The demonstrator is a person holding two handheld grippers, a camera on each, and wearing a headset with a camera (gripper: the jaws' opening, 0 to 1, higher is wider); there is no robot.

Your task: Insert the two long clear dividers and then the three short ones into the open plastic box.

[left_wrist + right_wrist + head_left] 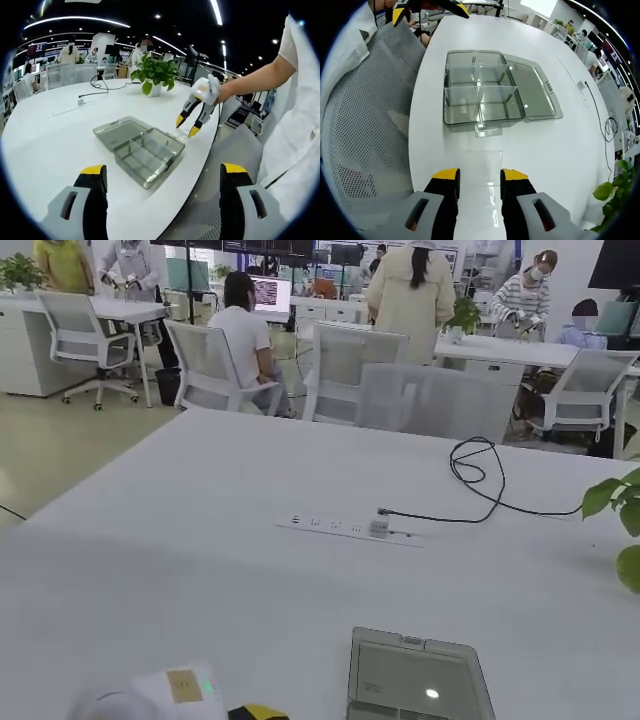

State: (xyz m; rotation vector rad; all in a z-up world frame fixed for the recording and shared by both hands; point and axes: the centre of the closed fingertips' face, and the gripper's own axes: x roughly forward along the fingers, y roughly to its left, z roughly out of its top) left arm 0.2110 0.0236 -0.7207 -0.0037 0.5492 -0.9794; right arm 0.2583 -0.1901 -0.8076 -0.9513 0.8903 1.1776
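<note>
Left claw [163, 169] gapes wide, empty. Right claw [479, 174] flanks a clear divider [482, 160]; whether it is clamped, I cannot tell. Open box [451, 119] holds crossed dividers [485, 88].

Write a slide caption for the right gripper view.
Open plastic box, clear dividers inside, lid flat beside it, on white table.

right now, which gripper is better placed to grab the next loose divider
Right. The right gripper has a clear divider lying flat on the table right at its open jaws, just short of the open box. The left gripper sits further back, with nothing loose between its jaws.
</note>
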